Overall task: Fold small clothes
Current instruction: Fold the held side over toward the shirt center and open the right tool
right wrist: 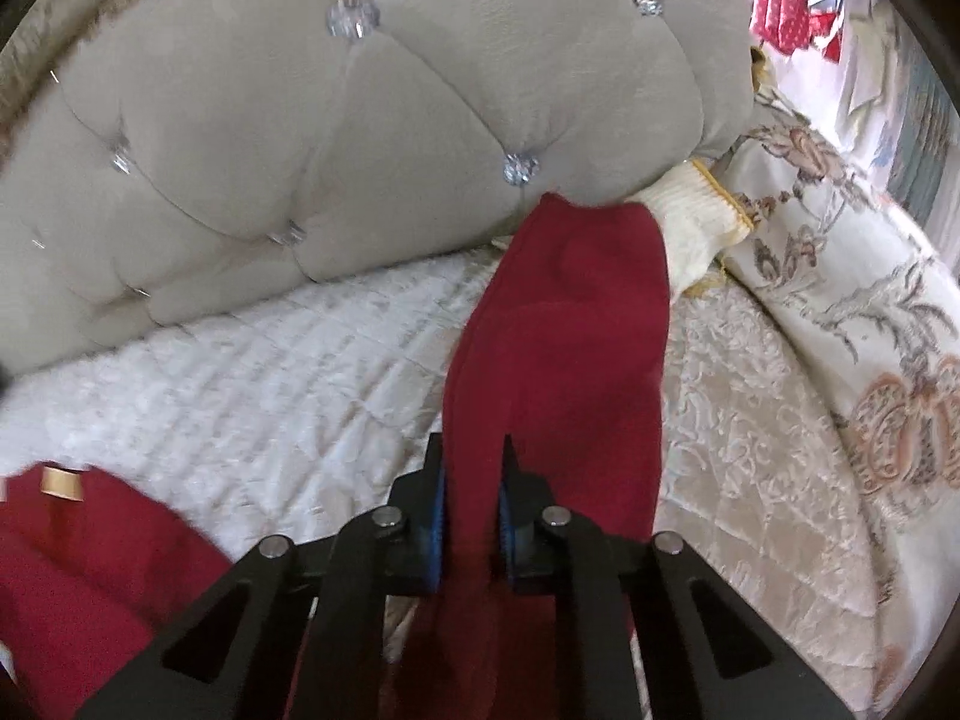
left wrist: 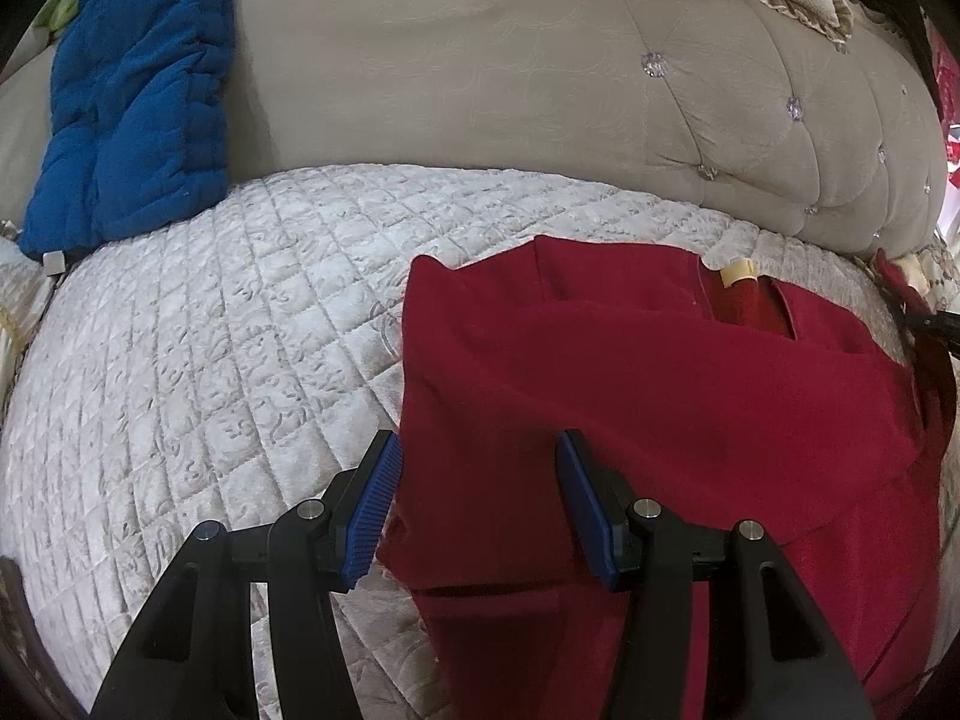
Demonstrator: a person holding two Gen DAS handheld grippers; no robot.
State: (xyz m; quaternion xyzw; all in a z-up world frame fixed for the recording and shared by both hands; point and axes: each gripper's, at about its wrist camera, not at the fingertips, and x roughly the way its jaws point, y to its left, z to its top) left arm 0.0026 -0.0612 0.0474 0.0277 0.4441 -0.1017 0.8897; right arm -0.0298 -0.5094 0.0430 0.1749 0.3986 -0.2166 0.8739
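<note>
A small dark red garment [left wrist: 630, 372] lies on the quilted white seat cover [left wrist: 210, 360], partly folded, with a cream cuff [left wrist: 737, 272] showing near its far edge. My left gripper [left wrist: 477, 450] is open, its blue pads straddling the garment's left edge just above the cloth. My right gripper [right wrist: 474, 450] is shut on a red sleeve [right wrist: 558, 324] that stretches away from it and ends in a cream ribbed cuff [right wrist: 690, 228]. The garment's body [right wrist: 78, 552] lies at the lower left of the right wrist view.
A beige tufted sofa back [left wrist: 540, 78] [right wrist: 300, 120] rises behind the seat. A blue quilted cushion [left wrist: 132, 102] leans at the left. A floral cushion [right wrist: 852, 312] sits to the right of the sleeve.
</note>
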